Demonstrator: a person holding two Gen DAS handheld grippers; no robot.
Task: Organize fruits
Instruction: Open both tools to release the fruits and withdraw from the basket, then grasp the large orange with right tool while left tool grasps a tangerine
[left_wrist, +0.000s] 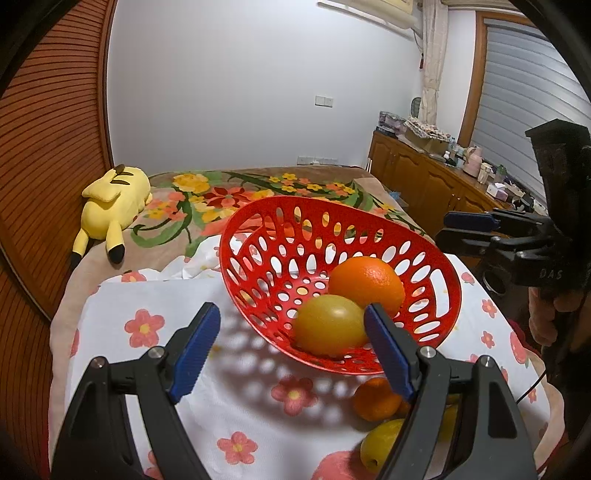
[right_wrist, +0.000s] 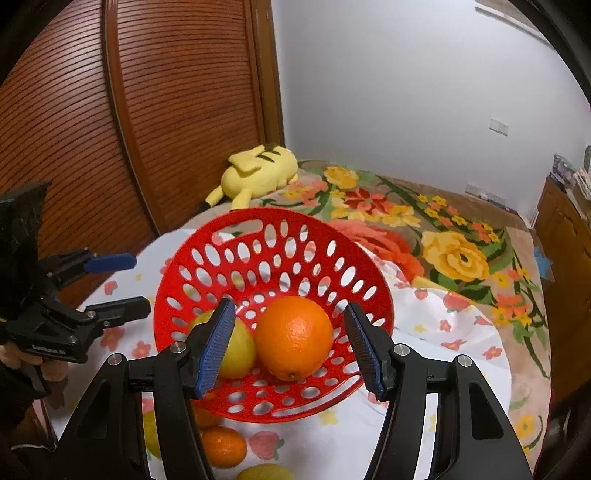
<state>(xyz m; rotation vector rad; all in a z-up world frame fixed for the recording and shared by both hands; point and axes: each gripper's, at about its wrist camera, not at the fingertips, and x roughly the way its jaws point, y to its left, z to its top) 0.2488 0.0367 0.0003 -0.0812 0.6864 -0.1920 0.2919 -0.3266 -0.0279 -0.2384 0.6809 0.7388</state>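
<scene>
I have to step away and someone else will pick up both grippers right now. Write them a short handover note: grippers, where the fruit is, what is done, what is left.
Left gripper: open, empty, hovering by the near-left rim of the red basket.
Right gripper: open, empty, above the basket's near edge; the big orange shows between its fingers but is not gripped.
Done: big orange and a yellow fruit lie in the basket.
Left: a small orange and a yellow fruit lie on the flowered cloth in front of the basket; others may hide behind the grippers.
</scene>
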